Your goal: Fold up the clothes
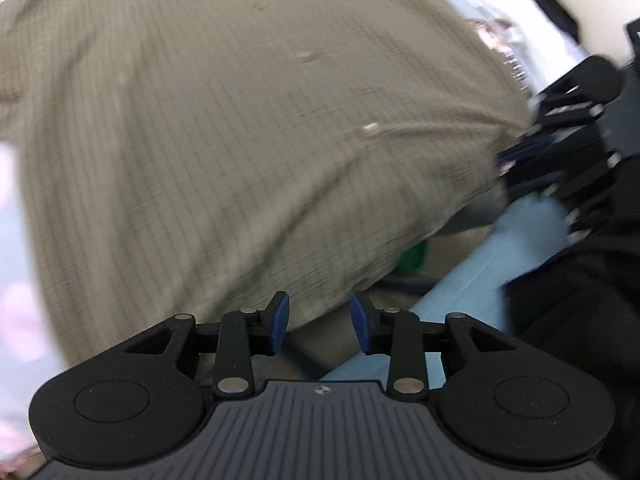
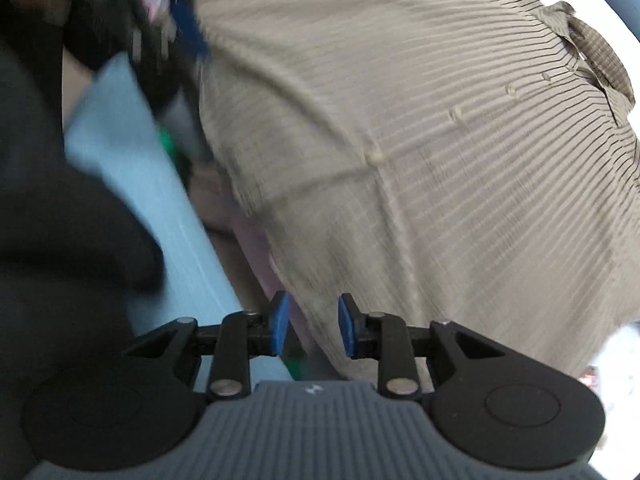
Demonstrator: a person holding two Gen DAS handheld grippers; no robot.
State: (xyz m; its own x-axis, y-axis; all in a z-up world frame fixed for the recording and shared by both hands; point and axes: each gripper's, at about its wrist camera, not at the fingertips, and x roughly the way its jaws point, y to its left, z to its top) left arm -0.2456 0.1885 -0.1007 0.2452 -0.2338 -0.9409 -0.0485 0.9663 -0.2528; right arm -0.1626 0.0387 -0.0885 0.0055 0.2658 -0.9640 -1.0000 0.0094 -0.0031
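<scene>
Olive striped shirt lying spread beyond both parted grippers

The olive shirt [image 1: 224, 128] is lying spread over a white surface [image 2: 618, 354], its hem nearest the grippers and its collar [image 2: 592, 44] pointing away. The left gripper [image 1: 320, 322] and right gripper [image 2: 313, 324] are both hovering just short of the hem, blue pads gaping, gripping nothing.

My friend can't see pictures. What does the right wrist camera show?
A big tan striped button-up shirt fills most of the blurry view, lying spread out with its collar at the far right. At the bottom, the right gripper is open, its blue-padded fingers at the shirt's near edge. A light blue surface runs along the left.
</scene>
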